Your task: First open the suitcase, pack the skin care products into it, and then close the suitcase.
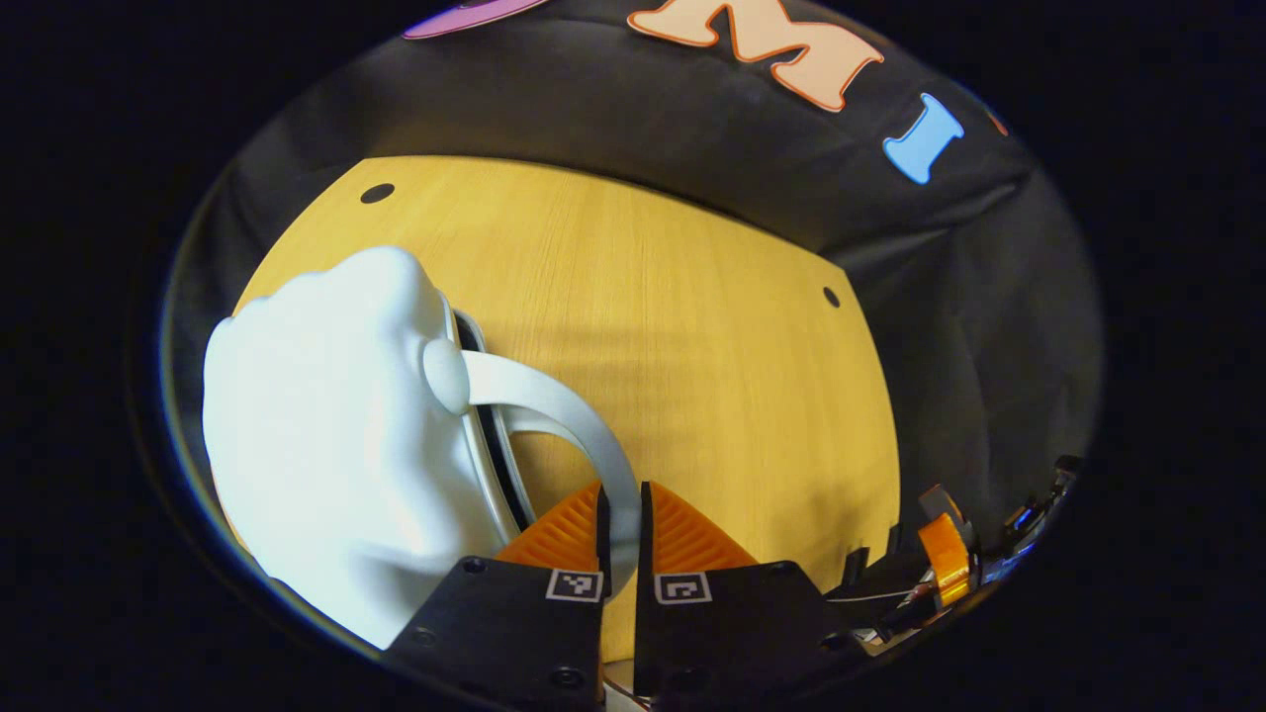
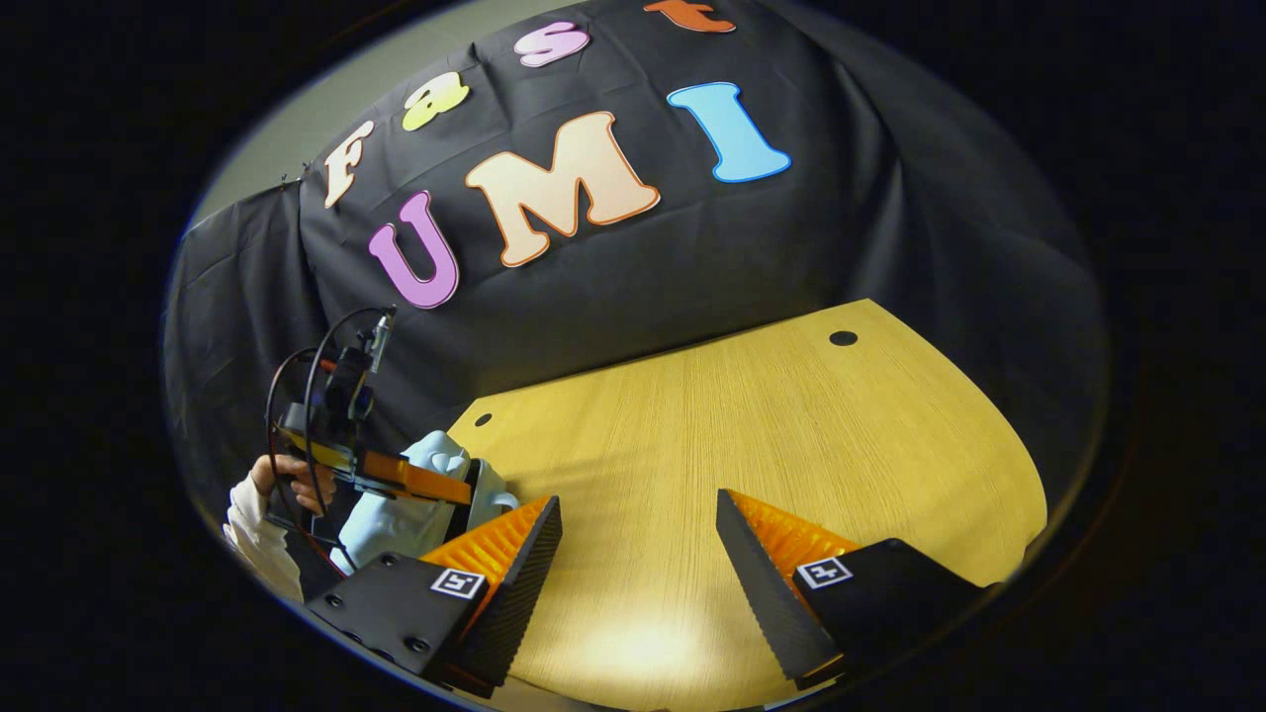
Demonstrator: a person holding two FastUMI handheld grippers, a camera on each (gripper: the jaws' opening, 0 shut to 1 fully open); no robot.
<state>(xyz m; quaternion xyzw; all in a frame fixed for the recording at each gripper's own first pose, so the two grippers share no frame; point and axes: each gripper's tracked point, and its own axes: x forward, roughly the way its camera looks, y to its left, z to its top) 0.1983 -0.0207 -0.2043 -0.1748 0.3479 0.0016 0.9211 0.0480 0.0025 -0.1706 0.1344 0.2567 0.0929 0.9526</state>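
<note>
My left claw point(image 1: 621, 529): ribbed fingers point(image 1: 559, 534), black mounts with dark screws, square black-and-white tag on each. My right claw point(image 2: 638, 554): same ribbed, saw-edged fingers point(image 2: 514, 554), black blocks, screws, square tags. Beyond right claw, left unit shows black camera box, looping black cables, orange body; white sleeve point(image 2: 252, 539) on my arm.

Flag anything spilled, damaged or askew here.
Nothing stands out. The white suitcase looks intact near the table edge; the left gripper has its jaws closed on the handle, and the right gripper is open.
</note>
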